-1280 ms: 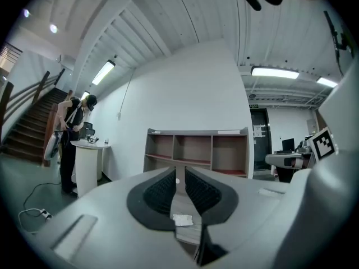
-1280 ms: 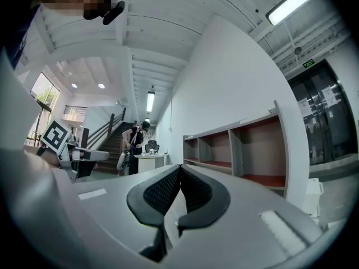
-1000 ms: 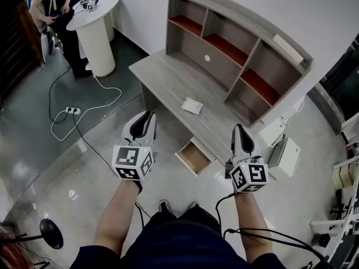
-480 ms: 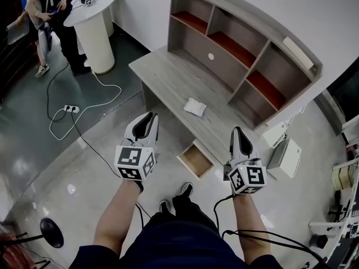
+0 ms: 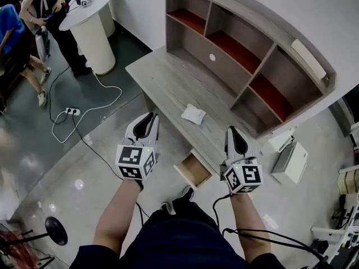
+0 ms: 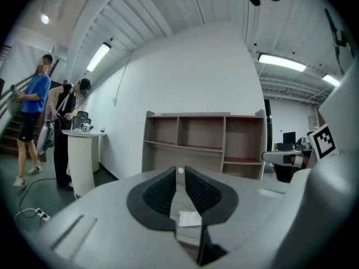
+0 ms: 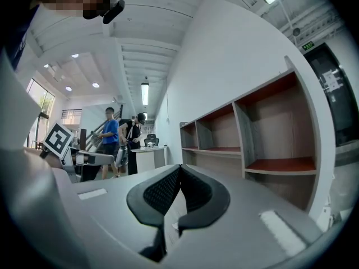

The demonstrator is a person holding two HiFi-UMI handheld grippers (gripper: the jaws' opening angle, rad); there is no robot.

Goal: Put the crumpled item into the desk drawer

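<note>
While both grippers hover short of the counter (image 5: pixel 162 77), the crumpled item (image 5: pixel 193 114) sits on the grey wood near the front edge: a small white wad, creased and lumpy. It's lying free, well apart from either gripper. The left gripper (image 5: pixel 148 116) shows its jaws a narrow slit apart, nothing in them. The right gripper (image 5: pixel 234 131) has its tips pressed together, empty too. Below the counter's front edge, between the two grippers, the drawer (image 5: pixel 193 170) stands pulled out, its pale wooden inside showing. Behind rises a hutch (image 5: pixel 241 43) with red shelf boards. On the glossy floor to the left there's a round white table (image 5: pixel 90 21), two people (image 5: pixel 39 4) and a power strip (image 5: pixel 72 111). Only the head view shows that drawer. The left gripper view catches the wad (image 6: pixel 189 219) through its own slit (image 6: pixel 179 172), while the right gripper view (image 7: pixel 179 168) adds ceiling lights (image 7: pixel 145 93).
</note>
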